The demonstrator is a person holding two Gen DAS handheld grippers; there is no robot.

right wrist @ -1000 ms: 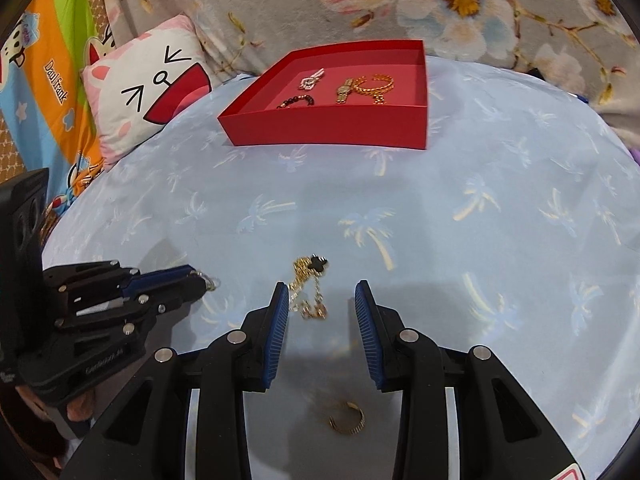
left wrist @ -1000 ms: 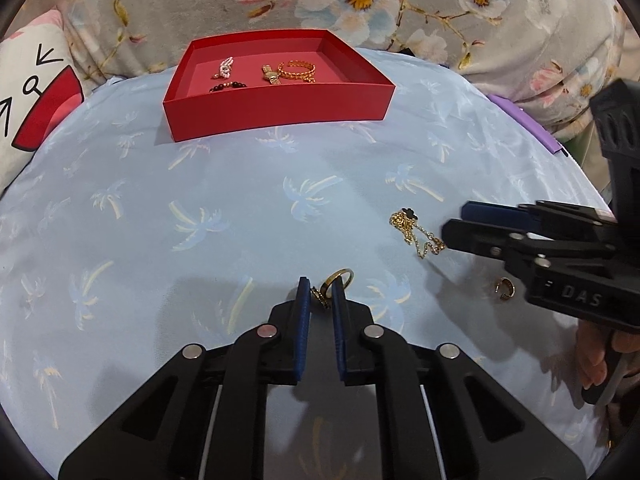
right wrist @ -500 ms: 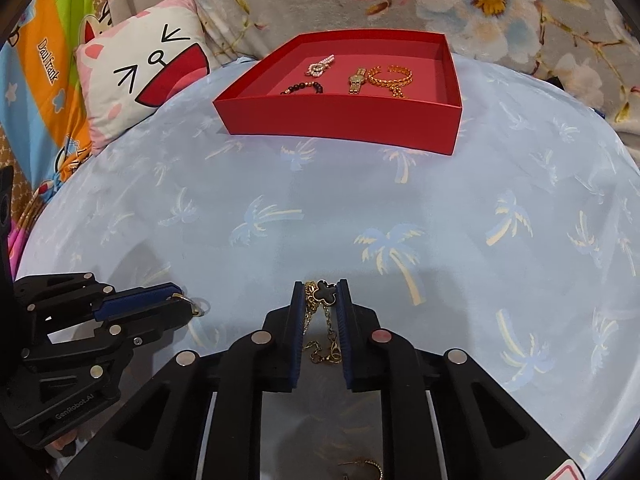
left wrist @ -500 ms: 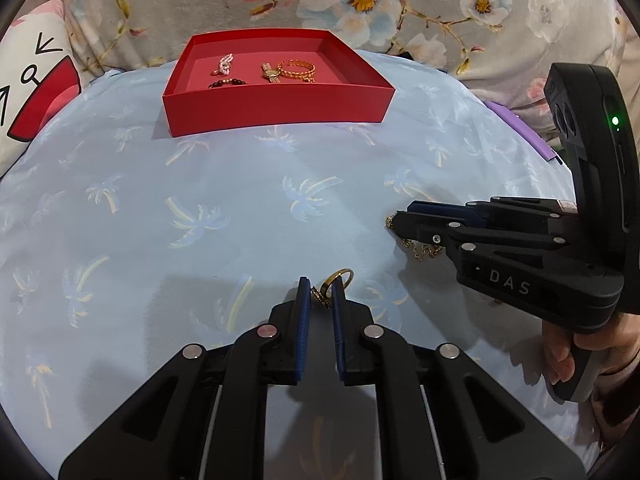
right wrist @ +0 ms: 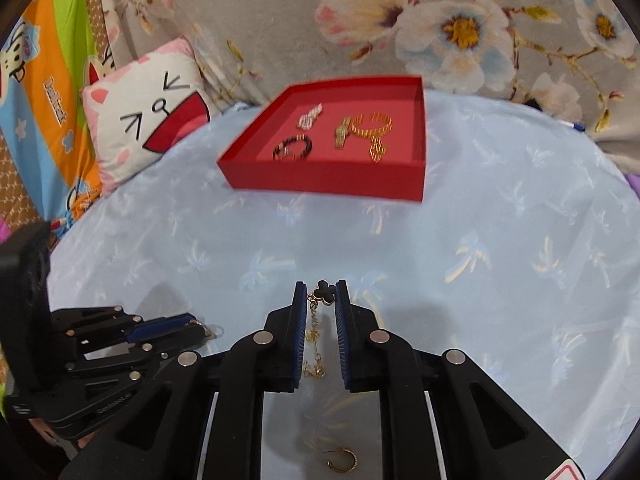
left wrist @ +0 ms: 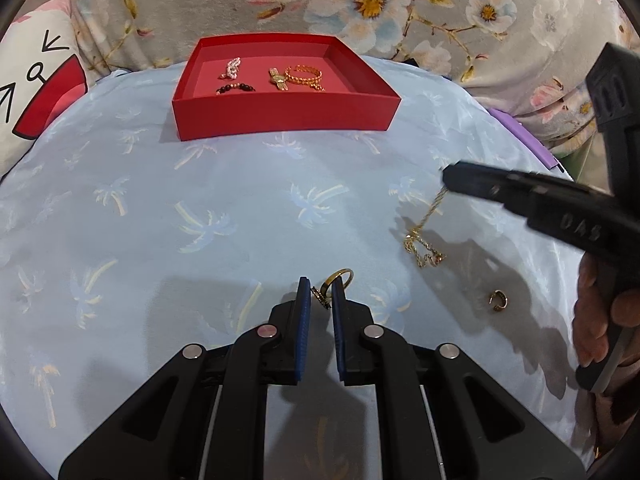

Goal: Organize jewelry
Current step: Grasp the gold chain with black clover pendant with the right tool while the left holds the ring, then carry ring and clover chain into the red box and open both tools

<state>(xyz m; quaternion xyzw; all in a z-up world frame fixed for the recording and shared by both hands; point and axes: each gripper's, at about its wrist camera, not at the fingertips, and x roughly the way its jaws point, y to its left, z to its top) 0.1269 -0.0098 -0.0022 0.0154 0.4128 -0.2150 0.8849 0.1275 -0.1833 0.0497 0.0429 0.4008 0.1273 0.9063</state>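
Note:
A red tray [left wrist: 280, 114] at the far side of the blue cloth holds a pearl piece, a dark bead bracelet, a gold watch and a gold bracelet [left wrist: 304, 76]. My left gripper [left wrist: 319, 290] is shut on a gold ring [left wrist: 339, 278] low over the cloth. My right gripper [right wrist: 322, 296] is shut on a gold chain with a black clover charm [right wrist: 325, 291]; the chain [left wrist: 424, 236] hangs from it, its end touching the cloth. A small gold hoop earring [left wrist: 498, 301] lies on the cloth; it also shows in the right wrist view [right wrist: 342, 460].
A white cat-face pillow [right wrist: 148, 120] lies at the left of the cloth. Floral fabric [left wrist: 360, 0] hangs behind the tray [right wrist: 328, 178]. A purple object [left wrist: 524, 136] sits at the cloth's right edge.
My right gripper closed on the clover chain and has lifted it off the cloth toward the tray. My left gripper has stayed shut on the ring.

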